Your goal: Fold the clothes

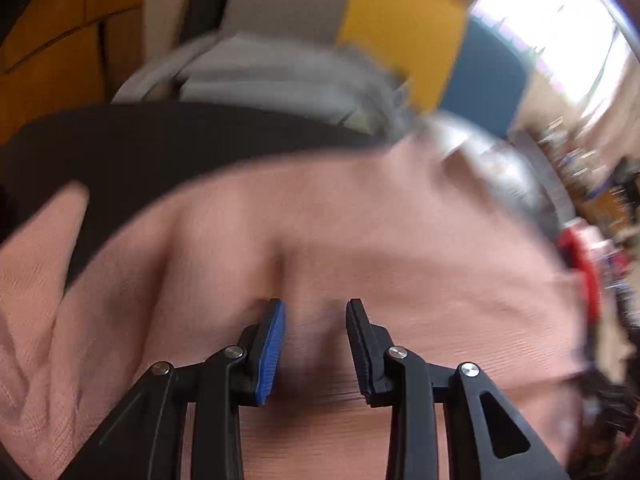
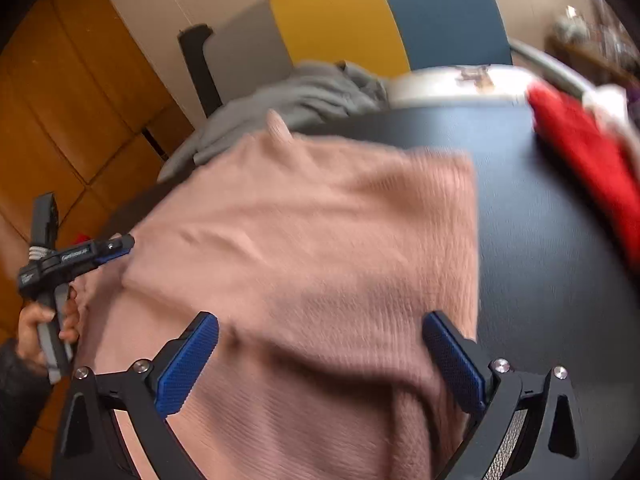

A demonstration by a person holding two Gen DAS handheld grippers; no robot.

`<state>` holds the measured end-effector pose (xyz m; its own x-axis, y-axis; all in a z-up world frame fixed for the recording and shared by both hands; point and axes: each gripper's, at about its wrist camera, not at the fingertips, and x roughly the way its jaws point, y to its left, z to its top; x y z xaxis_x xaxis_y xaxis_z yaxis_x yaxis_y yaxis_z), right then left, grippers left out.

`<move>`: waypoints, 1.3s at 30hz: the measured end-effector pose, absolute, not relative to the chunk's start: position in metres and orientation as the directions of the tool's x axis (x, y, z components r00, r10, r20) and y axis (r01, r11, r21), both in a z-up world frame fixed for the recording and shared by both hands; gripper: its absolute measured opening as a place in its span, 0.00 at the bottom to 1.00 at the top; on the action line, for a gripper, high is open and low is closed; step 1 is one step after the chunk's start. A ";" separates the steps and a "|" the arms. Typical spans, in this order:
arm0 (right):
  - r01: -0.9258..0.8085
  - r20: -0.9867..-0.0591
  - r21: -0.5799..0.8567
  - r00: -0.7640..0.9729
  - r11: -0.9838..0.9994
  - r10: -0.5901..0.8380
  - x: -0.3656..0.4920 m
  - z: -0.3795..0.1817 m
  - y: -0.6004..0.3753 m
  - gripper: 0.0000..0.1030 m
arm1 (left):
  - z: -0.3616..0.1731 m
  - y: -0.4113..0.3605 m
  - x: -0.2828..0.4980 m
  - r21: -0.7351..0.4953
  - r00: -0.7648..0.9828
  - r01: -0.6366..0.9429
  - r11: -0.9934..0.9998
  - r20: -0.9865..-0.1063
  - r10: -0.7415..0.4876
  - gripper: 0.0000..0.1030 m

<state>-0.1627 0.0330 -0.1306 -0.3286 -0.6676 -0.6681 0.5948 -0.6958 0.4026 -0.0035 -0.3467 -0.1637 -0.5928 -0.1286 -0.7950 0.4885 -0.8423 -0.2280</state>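
Left wrist view
Left tool (image 1: 315,312): fingers a moderate gap apart, the pink sweater showing between them; whether they pinch a ridge of it I cannot tell through the blur.
Pink sweater (image 1: 360,220): fills the lower half of the view, bunched into folds at 8 o'clock, lying on the dark desk (image 1: 120,148).
Grey garment (image 1: 280,80): heaped beyond the desk edge at 12 o'clock.
Panels: a yellow panel (image 1: 400,28) and a blue panel (image 1: 488,80) stand behind it, towards 1 o'clock.
Red cloth (image 1: 584,268): a strip at 3 o'clock, past the sweater's edge.

Right wrist view
Right tool (image 2: 320,352): fingers spread wide, holding nothing, poised over the near part of the sweater.
Pink sweater (image 2: 320,240): spread on the desk (image 2: 540,220), its straight edge running down at 2 o'clock, bare desk beside it.
Left tool (image 2: 120,246): at 9 o'clock, tip touching the sweater's left edge, held by the hand (image 2: 44,324) at 8 o'clock.
Grey garment (image 2: 300,96): at 11 o'clock, touching the sweater's far edge.
Red cloth (image 2: 588,152): on the desk at 2 o'clock, well apart from the sweater.
Panels: yellow (image 2: 336,28) and blue (image 2: 440,12) at 12 o'clock.
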 end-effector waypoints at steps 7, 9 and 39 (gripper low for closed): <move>0.546 -0.604 0.512 -0.320 -0.663 -0.730 -0.175 -0.133 0.049 1.00 | -0.169 -0.344 0.008 -0.214 -0.612 0.497 -0.841 -0.774 -0.164 0.34; 0.537 -0.596 0.526 -0.320 -0.659 -0.736 -0.177 -0.133 0.050 1.00 | -0.166 -0.346 0.008 -0.234 -0.609 0.482 -0.844 -0.782 -0.131 0.34; 0.765 -0.792 0.323 -0.105 -0.558 -0.601 -0.346 -0.113 -0.220 0.41 | -0.145 -0.377 -0.247 -0.203 -0.511 0.147 -0.968 -0.854 0.101 0.49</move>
